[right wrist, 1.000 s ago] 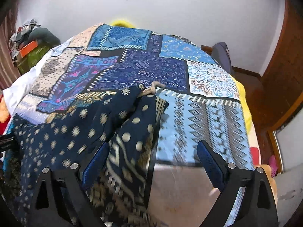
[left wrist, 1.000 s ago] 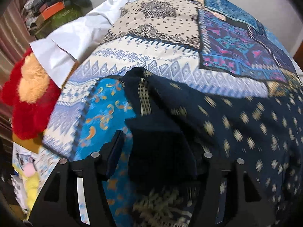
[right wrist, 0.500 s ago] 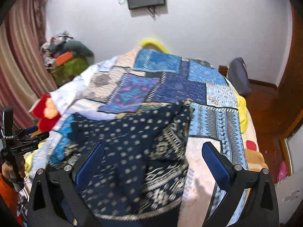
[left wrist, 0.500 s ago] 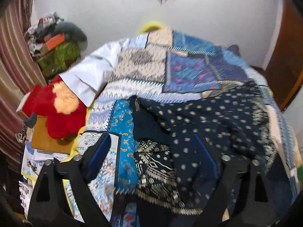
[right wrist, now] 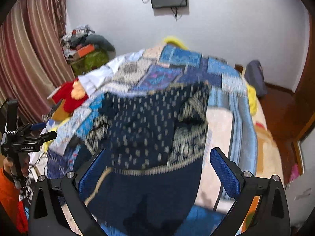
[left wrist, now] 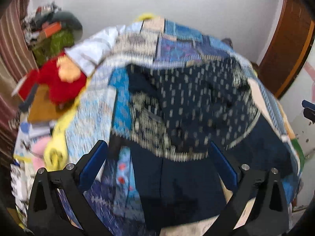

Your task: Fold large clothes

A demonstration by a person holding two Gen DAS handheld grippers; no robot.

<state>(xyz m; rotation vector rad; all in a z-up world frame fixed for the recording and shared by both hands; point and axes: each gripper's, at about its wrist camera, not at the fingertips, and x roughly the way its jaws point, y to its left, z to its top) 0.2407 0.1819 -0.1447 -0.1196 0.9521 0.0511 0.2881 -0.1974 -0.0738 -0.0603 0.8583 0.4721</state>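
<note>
Fabric of a dark navy patterned garment lies spread and partly folded on the bed's patchwork quilt. The left claw is opening, nothing pinched between its blue pads, hanging above the garment's near hem. The right claw stands wide apart, gripping nothing.

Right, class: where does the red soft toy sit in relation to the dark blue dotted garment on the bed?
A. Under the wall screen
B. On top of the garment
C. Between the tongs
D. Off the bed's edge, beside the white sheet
D: the red soft toy sits off the bed's edge by the white sheet, apart from the dotted garment.
</note>
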